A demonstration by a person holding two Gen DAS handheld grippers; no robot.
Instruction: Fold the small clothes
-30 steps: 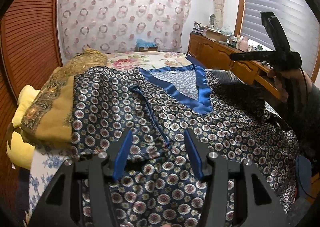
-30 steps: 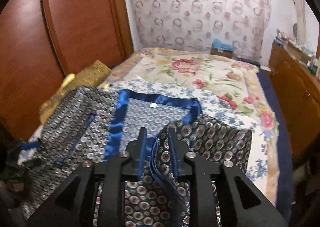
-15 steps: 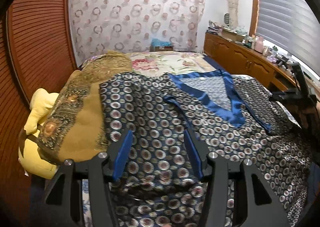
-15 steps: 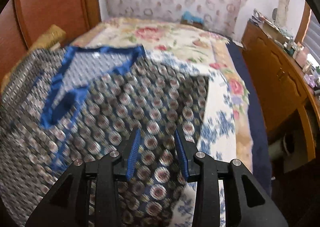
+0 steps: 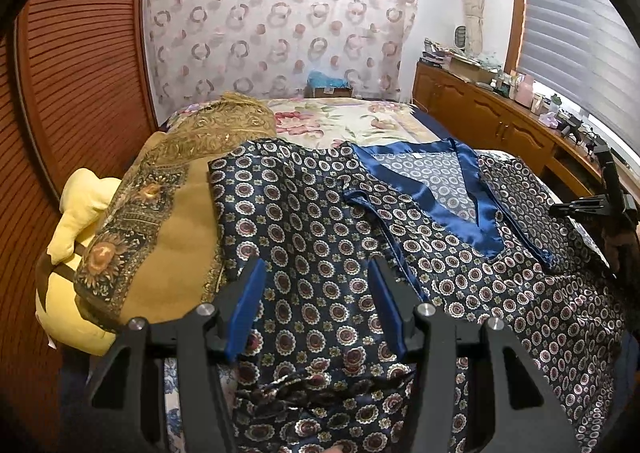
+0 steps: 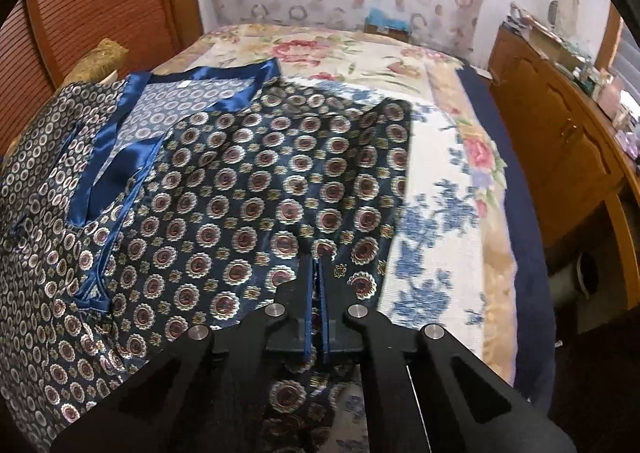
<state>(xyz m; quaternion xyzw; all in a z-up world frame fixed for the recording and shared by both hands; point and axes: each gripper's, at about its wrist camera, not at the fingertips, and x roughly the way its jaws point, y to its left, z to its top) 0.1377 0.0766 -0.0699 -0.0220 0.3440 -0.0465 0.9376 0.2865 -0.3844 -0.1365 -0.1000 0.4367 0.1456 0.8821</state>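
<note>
One fold looks done: the patterned top (image 6: 248,189) lies spread across the near end of the bed (image 6: 444,157), its right side already turned in toward the blue-trimmed neckline, while the left side, beside the gold cloth (image 5: 172,221), seems still unfolded. The left gripper (image 5: 316,301) hovers half open over it, gripping nothing. The right gripper (image 6: 318,265) has just been closing, pinched shut on fabric near the top's right edge. The top's near hem is cut off.

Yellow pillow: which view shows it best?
Left wrist view. The yellow pillow shows clearly at the bed's left edge, partly under the gold cloth. The right wrist view shows none of it, only a corner of that cloth.
</note>
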